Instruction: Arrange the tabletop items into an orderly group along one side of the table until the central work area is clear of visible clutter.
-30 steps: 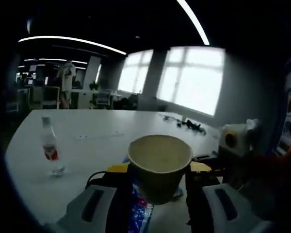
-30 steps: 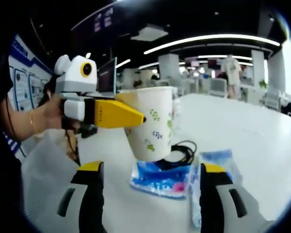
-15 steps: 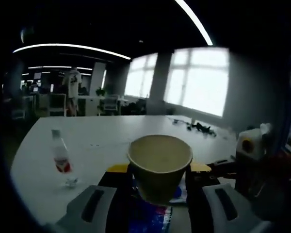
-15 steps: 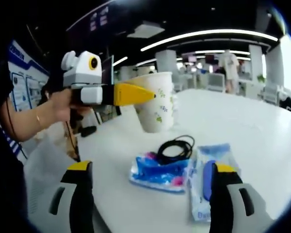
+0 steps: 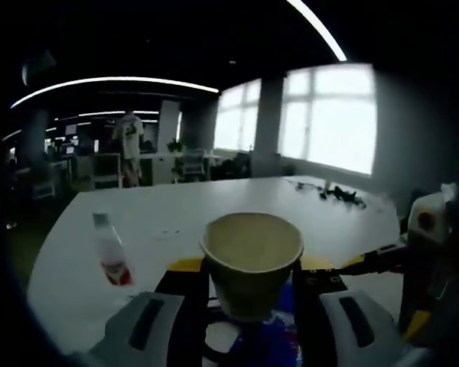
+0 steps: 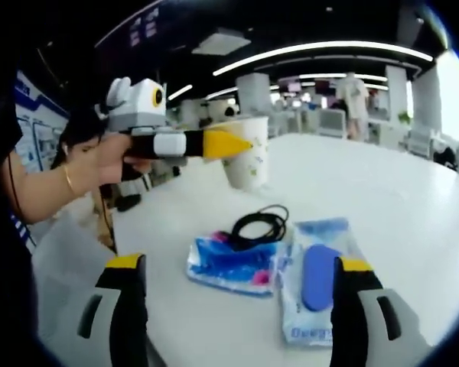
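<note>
A paper cup (image 5: 252, 260) with a leaf print is held above the table, my left gripper (image 5: 251, 294) shut on it. In the right gripper view that same cup (image 6: 246, 162) hangs at the upper left, clamped in the left gripper (image 6: 214, 144) held by a hand. My right gripper (image 6: 237, 306) stands open, low over the table. Ahead of it lie a blue snack packet (image 6: 229, 264), a coiled black cable (image 6: 256, 225) and a clear packet with a blue item (image 6: 315, 271). A plastic bottle (image 5: 112, 256) with a red label stands to the left on the table.
The white table (image 5: 214, 210) runs far back, with a dark tangle of cables (image 5: 336, 193) near its far right. The right gripper (image 5: 421, 252) enters the left gripper view from the right. A person (image 5: 128, 141) stands far off among desks.
The left gripper has carried the cup further away from the packets and higher. The right gripper has drawn back, so the cable and both packets show fully.
</note>
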`<state>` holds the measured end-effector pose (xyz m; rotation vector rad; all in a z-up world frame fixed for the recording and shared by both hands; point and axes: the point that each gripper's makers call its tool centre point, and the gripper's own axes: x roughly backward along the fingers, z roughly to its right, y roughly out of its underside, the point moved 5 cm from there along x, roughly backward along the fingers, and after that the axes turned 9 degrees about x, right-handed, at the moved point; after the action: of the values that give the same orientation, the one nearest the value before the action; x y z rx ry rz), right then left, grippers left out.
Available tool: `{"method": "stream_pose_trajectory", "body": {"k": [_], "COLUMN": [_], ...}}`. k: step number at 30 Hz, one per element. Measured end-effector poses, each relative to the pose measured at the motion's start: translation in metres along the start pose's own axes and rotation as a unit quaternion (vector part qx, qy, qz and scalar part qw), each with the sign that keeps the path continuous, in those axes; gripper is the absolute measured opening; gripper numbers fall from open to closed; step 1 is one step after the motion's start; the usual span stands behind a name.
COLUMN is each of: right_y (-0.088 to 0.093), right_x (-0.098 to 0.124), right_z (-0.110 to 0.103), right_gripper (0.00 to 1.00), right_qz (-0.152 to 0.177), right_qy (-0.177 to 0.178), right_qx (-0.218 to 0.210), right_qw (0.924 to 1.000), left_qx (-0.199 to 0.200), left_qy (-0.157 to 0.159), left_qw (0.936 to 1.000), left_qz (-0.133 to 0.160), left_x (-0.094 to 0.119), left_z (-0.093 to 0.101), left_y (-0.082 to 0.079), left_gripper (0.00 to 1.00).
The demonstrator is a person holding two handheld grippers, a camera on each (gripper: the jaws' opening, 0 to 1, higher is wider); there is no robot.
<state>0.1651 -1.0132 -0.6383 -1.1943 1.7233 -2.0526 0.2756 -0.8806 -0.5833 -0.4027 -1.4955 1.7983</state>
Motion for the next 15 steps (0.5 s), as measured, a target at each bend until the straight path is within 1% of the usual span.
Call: {"method": "stream_pose_trajectory", "body": {"k": [3,7,12,15], "right_y": [0.004,0.015,0.021,0.024], "right_x": [-0.001,-0.004,-0.006,-0.006], "right_z": [0.005,0.011,0.015,0.018], "right_gripper": [1.0,1.0,1.0,1.0], "right_qz": [-0.005,-0.025,-0.026,-0.031], "right_qy": [0.004,0.01,0.012,0.021], "right_qx": [-0.002,0.001,-0.006,-0.004], "right_qw": [1.0,0.9996,0.9996,0.9993], "left_qx": [0.011,0.013,0.01,0.016], "left_qy": [-0.01,-0.018,-0.031,-0.038], "left_qw": [0.9999,0.9997,0.9994,0.9991], "left_qz": [0.006,0.011,0.01,0.013], "left_x": [-0.007,-0.015,-0.029,-0.038], "left_z": [-0.012,-0.022,-0.037,-0.046], "left_y": [0.0,0.001,0.006,0.009], "left_gripper": [0.42,0.42,0.42,0.42]}}
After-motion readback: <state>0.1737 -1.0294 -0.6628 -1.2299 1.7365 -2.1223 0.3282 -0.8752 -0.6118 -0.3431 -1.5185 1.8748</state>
